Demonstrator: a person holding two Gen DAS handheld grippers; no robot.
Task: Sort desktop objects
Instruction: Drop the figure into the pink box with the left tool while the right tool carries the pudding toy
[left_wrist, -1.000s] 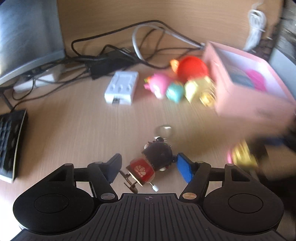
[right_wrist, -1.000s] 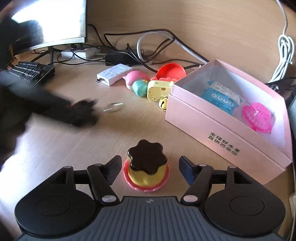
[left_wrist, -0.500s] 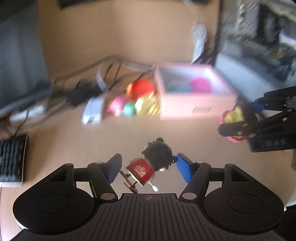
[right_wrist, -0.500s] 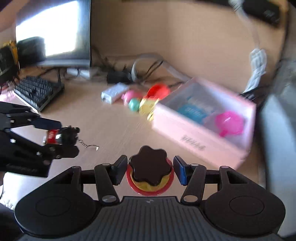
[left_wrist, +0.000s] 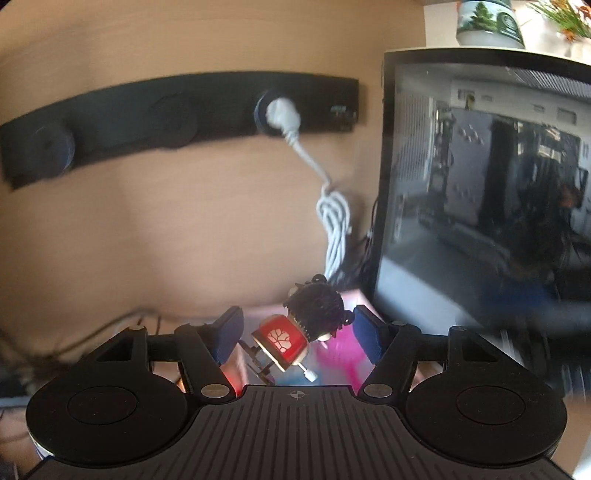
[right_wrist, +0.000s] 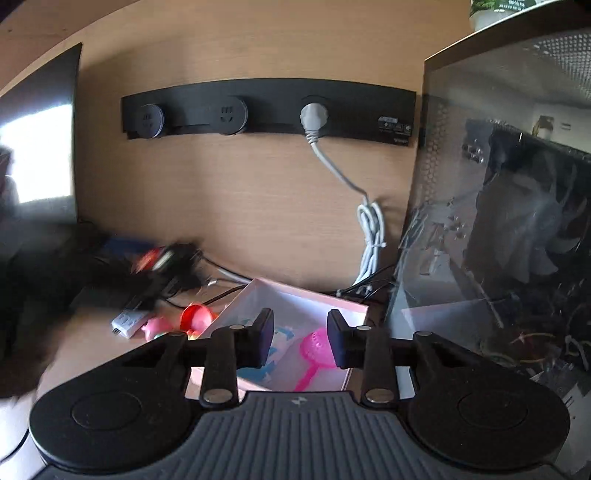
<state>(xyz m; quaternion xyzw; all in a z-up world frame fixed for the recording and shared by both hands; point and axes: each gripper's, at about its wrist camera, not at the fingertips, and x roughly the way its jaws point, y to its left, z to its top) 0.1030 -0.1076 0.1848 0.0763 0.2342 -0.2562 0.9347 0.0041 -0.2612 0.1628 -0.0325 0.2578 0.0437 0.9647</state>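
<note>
My left gripper (left_wrist: 297, 325) is shut on a small doll keychain (left_wrist: 314, 308) with a black head and a red body, held in the air above the pink box (left_wrist: 334, 350), which shows as a blur below it. In the right wrist view my right gripper (right_wrist: 301, 332) hangs over the open pink box (right_wrist: 306, 293). Its jaws are closing with nothing between them. Inside the box lie a pink strainer toy (right_wrist: 314, 347) and a blue packet (right_wrist: 282, 330). The left gripper (right_wrist: 159, 262) shows there as a dark blur at the left. The pudding toy is not in view.
A black socket strip (right_wrist: 266, 110) is fixed to the wooden back wall, with a white cable (right_wrist: 373, 236) hanging from it. A glass-sided computer case (right_wrist: 498, 221) stands right of the box. A red toy (right_wrist: 195, 315), a pink toy (right_wrist: 157, 326) and a white adapter (right_wrist: 129, 321) lie left of it.
Both grippers rose and tilted up, so the wall now fills the views. The pudding toy has left the right jaws, which have narrowed. The left still grips the doll.
</note>
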